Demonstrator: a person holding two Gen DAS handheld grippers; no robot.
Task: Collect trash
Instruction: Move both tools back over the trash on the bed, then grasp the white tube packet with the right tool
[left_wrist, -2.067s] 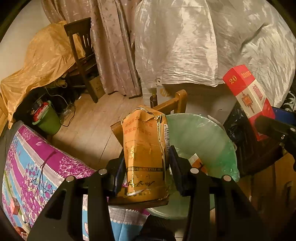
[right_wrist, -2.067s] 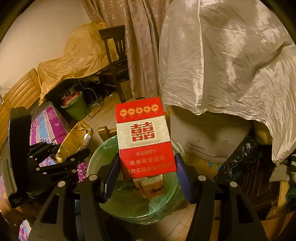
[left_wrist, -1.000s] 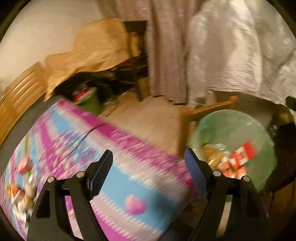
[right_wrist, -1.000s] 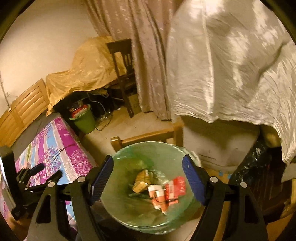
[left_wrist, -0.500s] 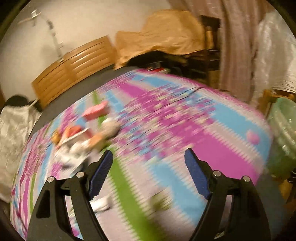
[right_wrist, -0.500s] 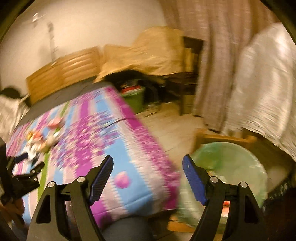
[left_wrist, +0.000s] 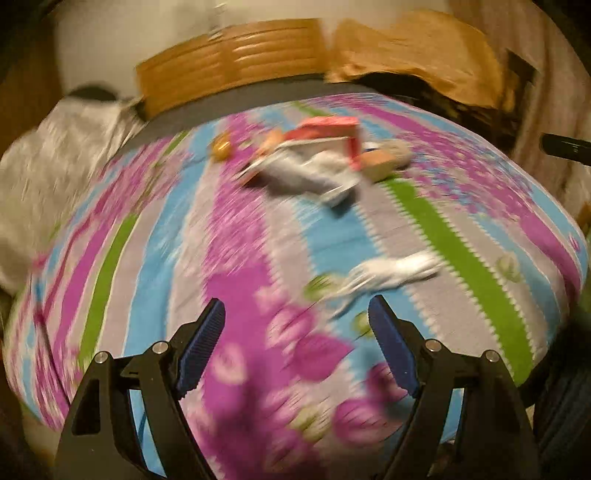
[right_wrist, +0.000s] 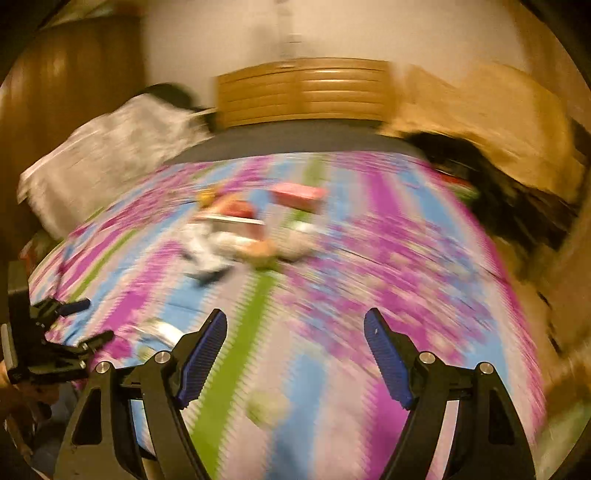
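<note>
Left gripper (left_wrist: 295, 332) and right gripper (right_wrist: 295, 339): fingers spread wide, empty, above the bed (left_wrist: 461, 258). Only the left view shows crumpled white trash (left_wrist: 391, 273) just ahead; only the right view shows the other gripper's body.

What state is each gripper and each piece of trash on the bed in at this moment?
Left gripper: open, nothing between its pads.
Right gripper: open, nothing between its pads.
Trash pile: lying on the bedspread, blurred, not touched by either gripper.
White scrap: lying flat by itself, nearer the left gripper, untouched.
</note>
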